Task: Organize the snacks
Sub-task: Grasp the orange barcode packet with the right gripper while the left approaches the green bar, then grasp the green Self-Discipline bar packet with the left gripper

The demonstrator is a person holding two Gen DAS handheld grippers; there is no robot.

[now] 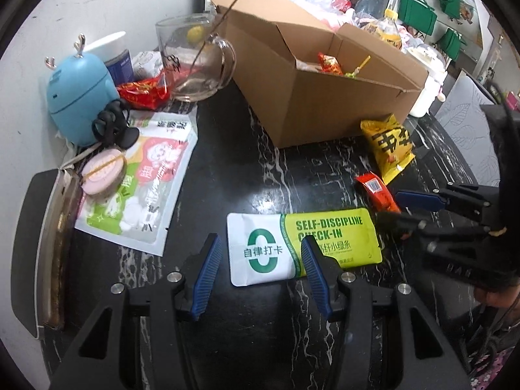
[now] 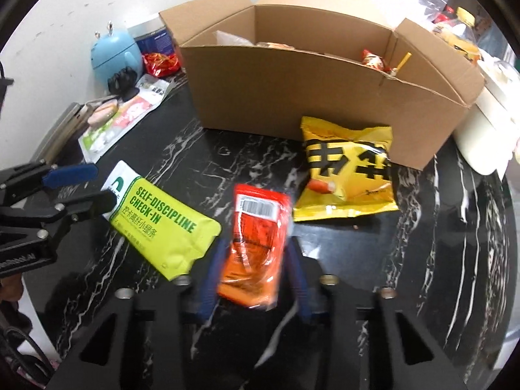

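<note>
Black marble-veined tabletop carries the whole job, and the orange snack packet lies near its front edge, between the blue pads of the right gripper. Those pads sit against the packet's two long sides, so I judge it clamped, though the picture is blurred there and the packet is not yet lifted clear. Just to its left lies the green-and-white sachet, flat on the table; the left gripper hangs over its white end with jaws partly apart, one pad off to the sachet's left and the other above its middle, gripping nothing. Behind the orange packet, the yellow snack bag leans at the foot of the cardboard box.

That box stands open, and a few wrapped sweets already lie inside, so some sorting looks done. Three snacks are left out in front, one of them in hand. Further left, a red packet sits by a glass mug and a blue deer-shaped gadget, with a large flat pouch beside them; whether these belong in the box I cannot tell.
</note>
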